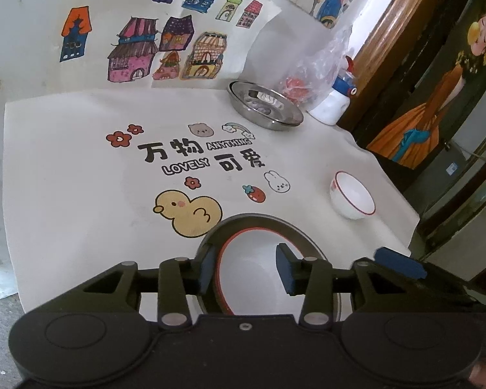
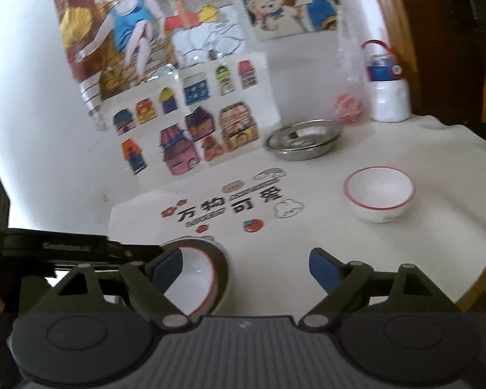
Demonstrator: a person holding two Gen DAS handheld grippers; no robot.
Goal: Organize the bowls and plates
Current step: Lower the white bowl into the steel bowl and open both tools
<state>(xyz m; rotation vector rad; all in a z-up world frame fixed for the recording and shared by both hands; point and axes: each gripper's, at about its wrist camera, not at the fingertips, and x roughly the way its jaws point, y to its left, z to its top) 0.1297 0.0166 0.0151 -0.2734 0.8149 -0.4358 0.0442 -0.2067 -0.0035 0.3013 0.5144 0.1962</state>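
A white bowl with a red rim [image 1: 252,278] sits inside a steel plate [image 1: 295,230] at the near edge of the table. My left gripper [image 1: 246,269] straddles that bowl's left rim, one blue pad outside and the other inside, with clear gaps, so it is open. My right gripper [image 2: 246,267] stands wide open just right of the same bowl [image 2: 194,278], with only tablecloth between its pads. A second red-rimmed white bowl [image 1: 353,194] [image 2: 379,194] stands alone to the right. A stack of steel plates [image 1: 265,105] [image 2: 303,139] lies at the back.
A white bottle with a blue and red cap [image 1: 330,107] [image 2: 390,97] and a plastic bag [image 1: 311,71] stand at the back right corner. The printed tablecloth [image 1: 81,178] ends at the table's right edge. Drawings cover the wall behind.
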